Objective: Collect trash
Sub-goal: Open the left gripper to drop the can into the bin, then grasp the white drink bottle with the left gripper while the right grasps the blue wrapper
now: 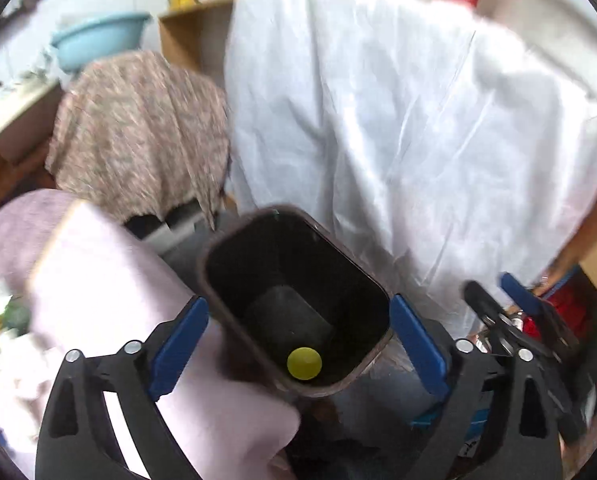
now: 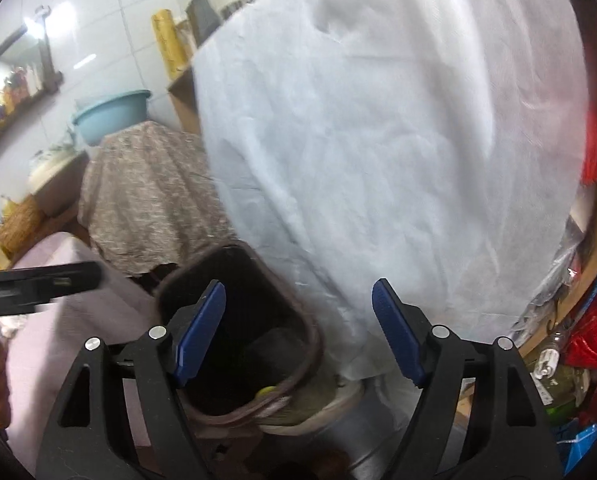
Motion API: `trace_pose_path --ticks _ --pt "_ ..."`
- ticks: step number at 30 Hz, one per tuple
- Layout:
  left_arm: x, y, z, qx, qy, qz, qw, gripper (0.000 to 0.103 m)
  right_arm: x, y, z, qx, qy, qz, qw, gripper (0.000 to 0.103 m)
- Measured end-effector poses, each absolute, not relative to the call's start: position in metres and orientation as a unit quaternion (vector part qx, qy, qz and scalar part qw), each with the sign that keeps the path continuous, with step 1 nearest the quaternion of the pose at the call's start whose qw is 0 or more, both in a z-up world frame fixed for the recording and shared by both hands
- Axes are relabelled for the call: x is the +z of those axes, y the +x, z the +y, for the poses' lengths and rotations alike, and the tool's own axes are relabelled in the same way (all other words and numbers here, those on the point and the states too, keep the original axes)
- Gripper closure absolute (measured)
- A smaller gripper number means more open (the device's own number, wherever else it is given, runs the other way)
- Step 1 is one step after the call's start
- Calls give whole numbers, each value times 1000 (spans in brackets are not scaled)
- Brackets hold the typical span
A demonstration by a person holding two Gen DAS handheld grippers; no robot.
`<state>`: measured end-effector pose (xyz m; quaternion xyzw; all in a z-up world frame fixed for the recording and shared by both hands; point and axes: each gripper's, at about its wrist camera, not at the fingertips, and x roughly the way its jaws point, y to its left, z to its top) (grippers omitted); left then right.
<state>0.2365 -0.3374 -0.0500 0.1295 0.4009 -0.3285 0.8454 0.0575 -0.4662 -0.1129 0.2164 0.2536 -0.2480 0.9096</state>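
**Both grippers gape over the bin**

The left gripper (image 1: pixel 298 344) and right gripper (image 2: pixel 298 336) stand wide, holding nothing. At 6 o'clock the dark bin (image 1: pixel 368 286) contains a yellow cap (image 1: pixel 304 363). Beyond, a white sheet (image 1: pixel 398 120) at 12 o'clock, a patterned cloth (image 1: pixel 138 132) and blue basin (image 1: pixel 98 38) at 10, before tiled wall (image 2: pixel 110 12).

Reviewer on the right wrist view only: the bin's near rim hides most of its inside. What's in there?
Observer: On the left wrist view, a round yellow-green cap lies on the brown bin floor, near the front wall.
Reviewer: Anything else in it?
Observer: Only a dark raised patch on the floor; it is too dark to tell what it is.
Reviewer: Is the left claw holding anything?
Observer: No, the left claw is open and empty above the bin mouth.
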Motion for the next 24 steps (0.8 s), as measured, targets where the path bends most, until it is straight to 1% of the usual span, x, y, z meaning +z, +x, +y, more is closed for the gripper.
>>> trace_pose_path --ticks 3,8,14,16,20,24 --pt "-31 220 -287 -308 119 377 865 10 -101 66 -444 -201 217 255 920 24" --pt "-18 188 -190 -244 97 322 910 6 -86 92 -385 -88 206 281 933 23" --pt "-26 169 -69 -124 63 330 934 6 -69 118 -297 62 179 306 933 23" --pt "-27 167 -28 -86 39 341 935 8 -63 124 -266 98 152 308 934 23" --pt "-23 159 43 -31 -3 338 941 10 -50 132 -208 161 97 307 933 23" --pt "-25 153 81 -2 -42 340 939 18 -38 140 -158 198 62 306 929 23"
